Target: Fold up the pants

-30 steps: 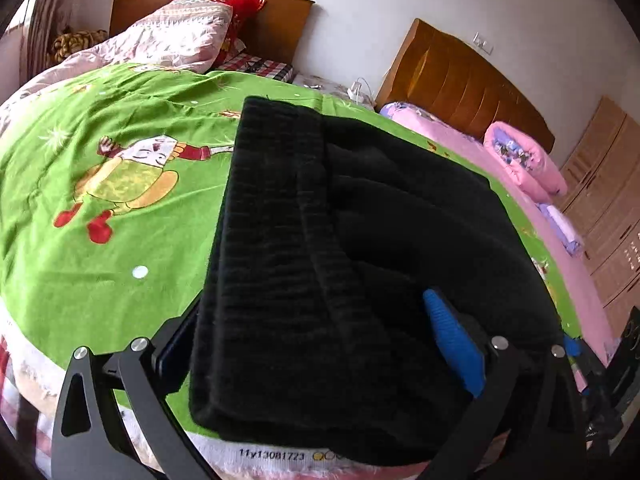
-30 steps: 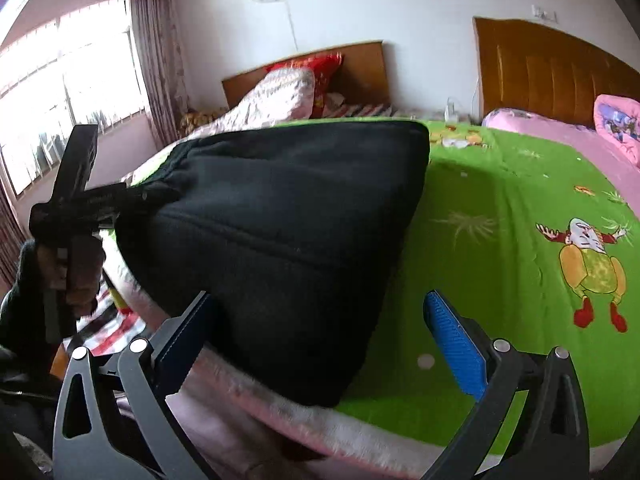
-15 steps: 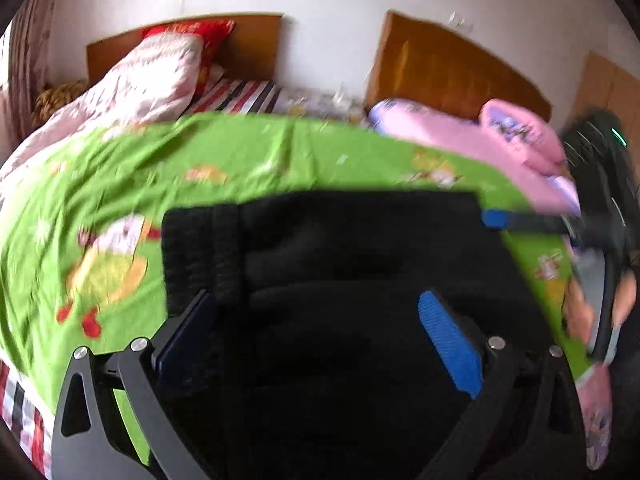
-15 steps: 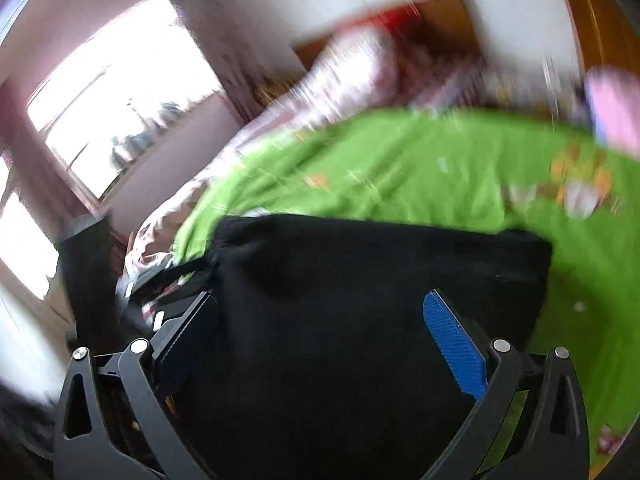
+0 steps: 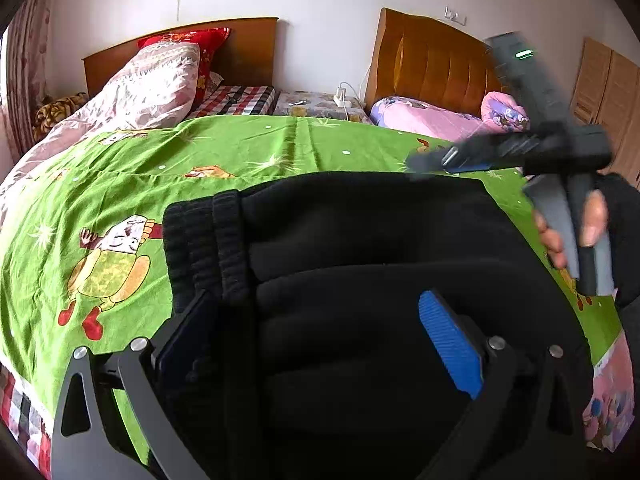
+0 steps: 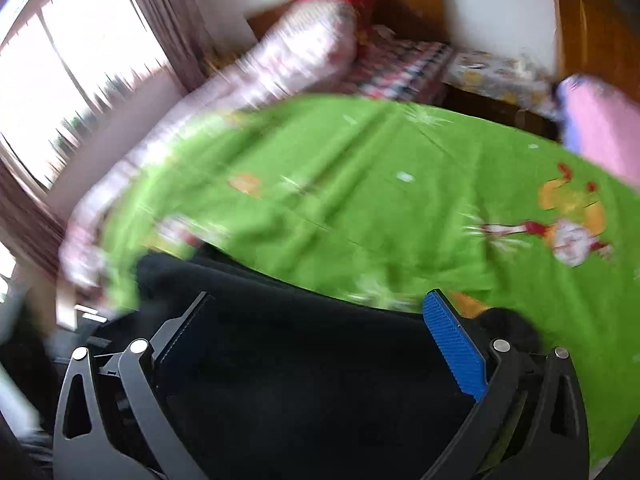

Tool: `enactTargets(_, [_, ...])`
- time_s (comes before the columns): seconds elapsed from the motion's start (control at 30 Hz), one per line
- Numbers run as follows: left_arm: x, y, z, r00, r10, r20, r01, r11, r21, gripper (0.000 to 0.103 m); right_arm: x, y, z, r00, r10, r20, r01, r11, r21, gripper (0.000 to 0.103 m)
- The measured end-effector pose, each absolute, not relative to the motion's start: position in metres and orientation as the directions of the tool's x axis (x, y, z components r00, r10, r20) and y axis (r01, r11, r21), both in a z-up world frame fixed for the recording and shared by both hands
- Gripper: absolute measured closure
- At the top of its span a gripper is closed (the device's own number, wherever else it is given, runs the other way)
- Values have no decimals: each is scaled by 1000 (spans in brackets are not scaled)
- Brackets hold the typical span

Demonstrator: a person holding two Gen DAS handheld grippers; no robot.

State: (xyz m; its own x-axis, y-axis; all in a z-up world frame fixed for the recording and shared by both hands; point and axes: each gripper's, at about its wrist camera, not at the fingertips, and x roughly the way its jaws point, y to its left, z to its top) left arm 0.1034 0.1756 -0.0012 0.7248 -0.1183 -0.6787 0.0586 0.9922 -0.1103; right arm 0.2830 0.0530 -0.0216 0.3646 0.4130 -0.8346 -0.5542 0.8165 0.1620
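With both hand-held grippers released, left [image 5: 320, 340] and right [image 6: 320, 344], the folded pants [image 5: 360, 272] lie loose on the bed [image 5: 240, 160] directly beneath them, so a snagging finger could undo the fold.

The folded pants [image 5: 360, 260] lie on the near edge of the bedspread [image 5: 100, 184], pillows [image 5: 160, 76] behind, a second bed [image 5: 424, 116] to the right.

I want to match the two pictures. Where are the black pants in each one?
Left wrist view: the black pants fill the middle and bottom, between the left gripper fingers.
Right wrist view: the pants lie along the bottom, between the right gripper fingers, blurred.
Shared landmark: the green cartoon bedsheet under the pants.
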Motion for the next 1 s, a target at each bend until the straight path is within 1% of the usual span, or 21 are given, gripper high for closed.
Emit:
enactTargets(0.03, [103,176,-1,726,-120,-677,59,992,-113,2,288,60,-31,369,350,-861,-554,827,98,4])
enactTargets(0.07, [103,176,-1,727,-120,-676,60,992,-112,2,290,64,-38,369,334,-868,-559,825,80,4])
enactTargets(0.17, [103,176,-1,726,-115,-678,61,993,-104,2,296,65,-34,419,345,-840,-531,843,81,4])
enactTargets(0.23, [103,176,-1,726,-116,-678,59,993,-106,2,291,64,-20,470,377,-798,-509,855,104,4])
enactTargets(0.3, [103,176,-2,728,-115,-676,58,993,-106,2,286,71,-11,440,454,-775,-543,822,174,4])
enactTargets(0.33, [103,176,-2,728,-113,-676,58,993,-104,2,281,80,-11,407,476,-779,-581,794,181,4])
enactTargets(0.37, [103,175,-2,728,-109,-677,56,993,-100,2,276,90,-13,381,463,-800,-616,772,154,4])
enactTargets(0.43, [104,174,-2,727,-102,-679,53,994,-93,2,270,116,-29,354,378,-855,-675,737,46,4])
enactTargets(0.47, [104,174,-3,726,-98,-680,51,995,-89,2,270,123,-33,364,354,-862,-680,733,14,4])
enactTargets(0.57, [105,173,-3,724,-88,-685,47,996,-78,2,287,120,-28,392,373,-841,-627,778,54,4])
enactTargets(0.63, [105,173,-4,718,-82,-691,43,996,-74,2,294,112,-14,480,342,-808,-544,839,32,4])
enactTargets(0.67, [105,173,-4,718,-81,-692,43,996,-73,2,290,106,-8,479,375,-794,-534,842,75,4])
enactTargets(0.73, [104,173,-4,718,-78,-692,45,997,-66,2,276,91,5,449,502,-739,-564,801,201,4])
enactTargets(0.77, [103,172,-4,719,-77,-690,47,997,-63,2,265,84,10,456,523,-721,-574,791,211,4])
enactTargets(0.87, [104,171,-4,720,-67,-691,41,998,-54,2,226,65,19,492,516,-701,-594,788,163,4])
enactTargets(1.0, [106,169,-5,720,-50,-692,28,999,-44,2,182,48,4,507,452,-734,-608,791,67,4])
